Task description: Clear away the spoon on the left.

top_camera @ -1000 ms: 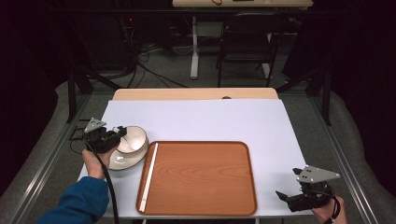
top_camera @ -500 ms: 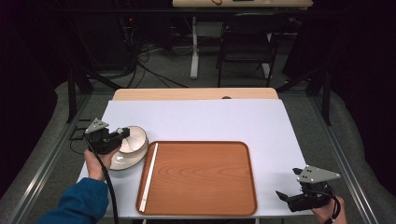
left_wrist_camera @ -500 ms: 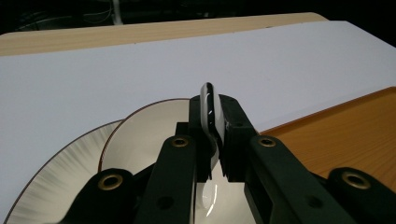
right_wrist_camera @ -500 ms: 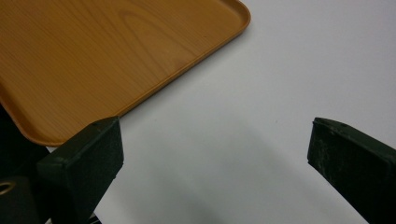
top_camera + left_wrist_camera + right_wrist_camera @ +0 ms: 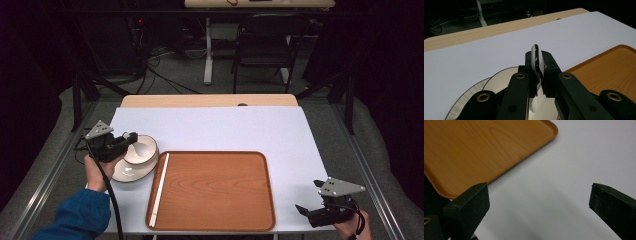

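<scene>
One left claw (image 5: 131, 139) pinches the bowl (image 5: 141, 150) rim above its saucer (image 5: 131, 172), wooden tray (image 5: 215, 192) alongside.

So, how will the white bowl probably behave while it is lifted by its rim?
The bowl looks glazed and glossy, so it may slip between the left gripper pads. Held at one edge only, it could tilt. It seems ceramic, so likely stiff but fragile if it knocks the plate below.

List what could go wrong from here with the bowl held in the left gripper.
1. The left gripper pinches the bowl only by a thin stretch of rim; the glazed rim might slip or the bowl might swing.
2. The bowl hangs just above the plate; a drop could chip both.
3. The tray lies close beside it, so a sideways carry may clip its raised edge.
</scene>
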{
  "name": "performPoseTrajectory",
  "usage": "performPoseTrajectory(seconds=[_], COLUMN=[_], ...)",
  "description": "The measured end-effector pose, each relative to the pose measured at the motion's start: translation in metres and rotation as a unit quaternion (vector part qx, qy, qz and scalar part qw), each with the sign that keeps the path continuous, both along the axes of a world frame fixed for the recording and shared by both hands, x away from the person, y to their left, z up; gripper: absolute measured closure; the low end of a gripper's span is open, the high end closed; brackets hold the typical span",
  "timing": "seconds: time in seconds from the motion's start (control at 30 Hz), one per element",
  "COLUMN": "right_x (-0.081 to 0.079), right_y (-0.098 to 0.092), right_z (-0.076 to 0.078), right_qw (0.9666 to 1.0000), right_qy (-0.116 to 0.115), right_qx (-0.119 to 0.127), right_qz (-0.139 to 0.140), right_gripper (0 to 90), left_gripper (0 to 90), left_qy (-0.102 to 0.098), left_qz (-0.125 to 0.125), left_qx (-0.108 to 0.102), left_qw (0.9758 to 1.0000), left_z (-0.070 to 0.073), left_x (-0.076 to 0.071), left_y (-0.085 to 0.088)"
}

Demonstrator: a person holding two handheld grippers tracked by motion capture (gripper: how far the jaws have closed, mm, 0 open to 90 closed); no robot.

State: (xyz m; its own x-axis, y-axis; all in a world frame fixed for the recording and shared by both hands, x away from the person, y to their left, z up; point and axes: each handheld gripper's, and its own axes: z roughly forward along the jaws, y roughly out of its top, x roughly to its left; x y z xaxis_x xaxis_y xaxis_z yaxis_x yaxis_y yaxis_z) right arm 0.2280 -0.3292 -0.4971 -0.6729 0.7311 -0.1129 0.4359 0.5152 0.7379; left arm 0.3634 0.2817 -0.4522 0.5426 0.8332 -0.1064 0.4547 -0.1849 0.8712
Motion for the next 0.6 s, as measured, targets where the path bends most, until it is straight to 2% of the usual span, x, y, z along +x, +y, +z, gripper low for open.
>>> performPoseTrajectory(seconds=[0.2,0.37,0.6], right_x=[-0.001,-0.002,-0.004], right_y=[-0.001,-0.001,-0.002], right_z=[0.002,0.003,0.006], right_qw=[0.9999,0.9997,0.9994], right_qy=[-0.007,-0.014,-0.023], right_qx=[0.010,0.017,0.025], right_qz=[0.003,0.004,0.006], right_gripper=[0.7,0.0,0.0], left_gripper=[85.0,84.9,84.9], left_qy=[-0.002,-0.004,0.002], left_qz=[-0.033,-0.061,-0.107], left_qx=[0.017,0.021,0.024], left_qw=[0.9993,0.9979,0.9940], left_z=[0.016,0.026,0.039], left_x=[-0.004,-0.010,-0.018], left_y=[-0.008,-0.018,-0.034])
